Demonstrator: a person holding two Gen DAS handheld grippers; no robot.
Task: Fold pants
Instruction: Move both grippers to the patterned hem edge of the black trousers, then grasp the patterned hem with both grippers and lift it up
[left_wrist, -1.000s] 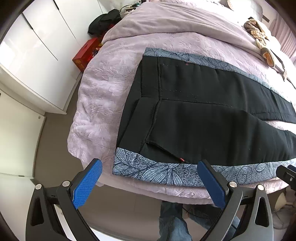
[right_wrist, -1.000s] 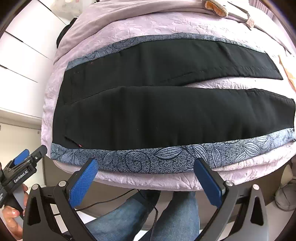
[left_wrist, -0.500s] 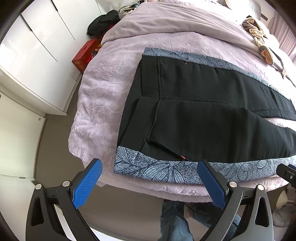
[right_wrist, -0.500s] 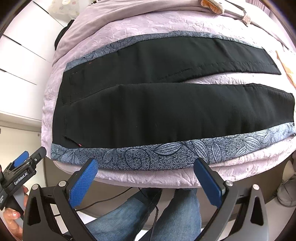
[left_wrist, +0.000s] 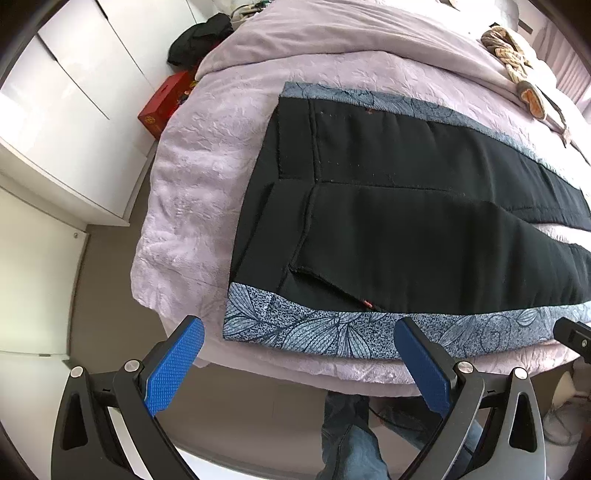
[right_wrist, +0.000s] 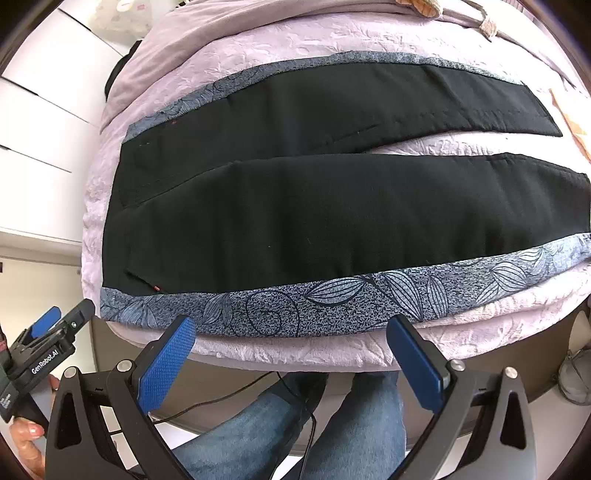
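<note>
Pants (left_wrist: 424, 236): black with grey-blue leaf-print side bands; spread flat on the bed, waistband toward the wardrobe side, both legs running to the right, a strip of coverlet showing between them; near patterned band along the bed's front edge.
Bed (left_wrist: 207, 155): covered in lilac textured coverlet; brownish items lying at the far right end.
Left tool (left_wrist: 299, 354): blue pads wide apart, gripping nothing; held off the bed's front edge, near the waistband corner.
Right tool (right_wrist: 291, 350): pads wide apart, empty; just short of the near band, mid-length of the leg.
Floor side: white wardrobe (left_wrist: 62, 96); red box (left_wrist: 164, 105) beside the bed.
Below: jeans-clad legs (right_wrist: 314, 424).
</note>
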